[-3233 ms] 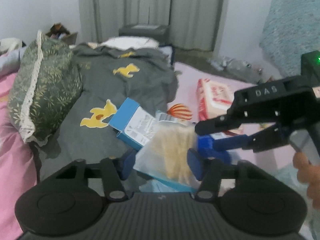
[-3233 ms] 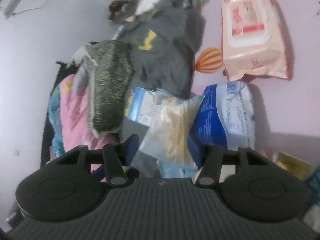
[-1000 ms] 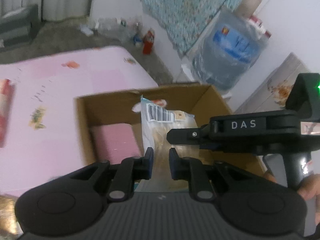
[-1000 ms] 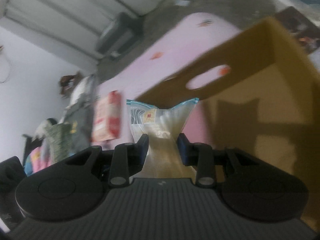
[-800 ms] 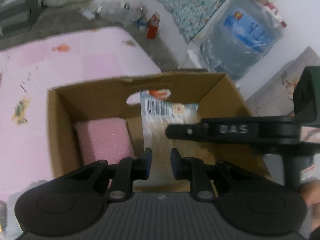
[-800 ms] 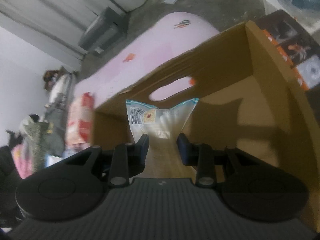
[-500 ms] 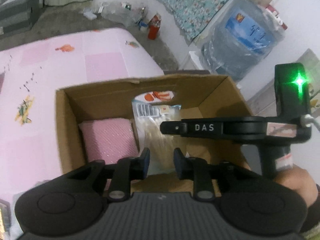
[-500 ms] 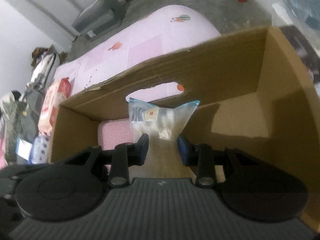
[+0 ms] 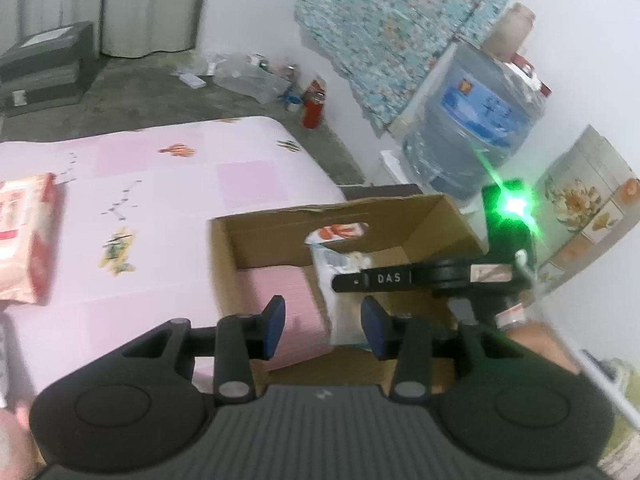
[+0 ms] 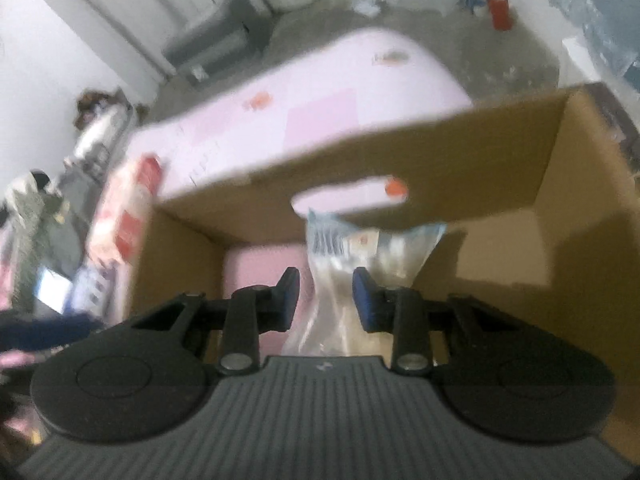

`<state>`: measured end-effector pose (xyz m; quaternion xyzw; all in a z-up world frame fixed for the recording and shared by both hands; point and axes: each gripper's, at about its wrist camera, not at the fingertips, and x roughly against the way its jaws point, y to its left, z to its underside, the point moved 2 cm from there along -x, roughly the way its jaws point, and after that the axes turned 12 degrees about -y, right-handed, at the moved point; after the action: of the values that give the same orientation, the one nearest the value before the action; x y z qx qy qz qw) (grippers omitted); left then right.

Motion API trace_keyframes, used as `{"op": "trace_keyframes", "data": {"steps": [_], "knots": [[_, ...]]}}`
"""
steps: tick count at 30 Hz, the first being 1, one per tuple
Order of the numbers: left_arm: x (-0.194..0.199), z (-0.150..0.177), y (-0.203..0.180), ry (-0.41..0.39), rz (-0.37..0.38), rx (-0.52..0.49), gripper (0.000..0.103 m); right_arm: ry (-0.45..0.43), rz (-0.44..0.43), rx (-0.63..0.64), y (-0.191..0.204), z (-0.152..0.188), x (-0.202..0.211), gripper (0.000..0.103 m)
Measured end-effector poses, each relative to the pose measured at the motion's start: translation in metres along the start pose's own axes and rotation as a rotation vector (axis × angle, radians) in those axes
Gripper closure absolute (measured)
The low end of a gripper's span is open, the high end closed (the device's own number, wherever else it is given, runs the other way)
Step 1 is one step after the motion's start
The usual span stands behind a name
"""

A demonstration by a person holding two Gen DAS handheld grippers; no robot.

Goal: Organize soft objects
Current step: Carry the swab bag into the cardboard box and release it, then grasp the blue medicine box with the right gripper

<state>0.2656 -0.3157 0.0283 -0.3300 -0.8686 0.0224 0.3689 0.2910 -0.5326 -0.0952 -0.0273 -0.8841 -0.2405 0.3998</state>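
An open cardboard box (image 9: 424, 216) (image 10: 460, 168) stands beside the pink bed. A clear plastic bag of pale soft stuff (image 9: 340, 276) (image 10: 360, 252) with a barcode label sits upright inside it, next to a pink folded item (image 9: 280, 292) (image 10: 260, 268). My left gripper (image 9: 322, 328) is open above the box's near edge, the bag just right of its gap. My right gripper (image 10: 326, 300) is open with the bag between its spread fingers; it shows in the left wrist view (image 9: 424, 278) as a black arm over the box.
A pink wipes pack (image 9: 24, 240) (image 10: 128, 216) lies on the pink bed sheet (image 9: 140, 184). A large water jug (image 9: 476, 124), a patterned teal cloth (image 9: 400, 28) and a red bottle (image 9: 314, 104) on the floor stand behind the box. A dark case (image 9: 44, 68) is at the far left.
Both grippers carried the bag from the bed to the box, then opened and let it go inside. Both have pulled back and up from the box.
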Motion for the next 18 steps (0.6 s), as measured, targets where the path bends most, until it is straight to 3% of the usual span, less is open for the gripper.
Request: {"op": "trace_keyframes", "data": {"steps": [5,11,18], "knots": [[0.027,0.0,0.024,-0.032,-0.034,0.029,0.056,-0.016,-0.003,-0.055,0.002,-0.002,0.003,0.076],[0.067,0.01,0.047,-0.084,-0.082,0.034,0.046,-0.08,-0.064,-0.079,0.02,-0.006,0.043,0.074],[0.121,0.032,0.086,-0.137,-0.168,0.045,0.038,-0.114,-0.186,-0.037,0.079,-0.008,0.082,0.065]]}}
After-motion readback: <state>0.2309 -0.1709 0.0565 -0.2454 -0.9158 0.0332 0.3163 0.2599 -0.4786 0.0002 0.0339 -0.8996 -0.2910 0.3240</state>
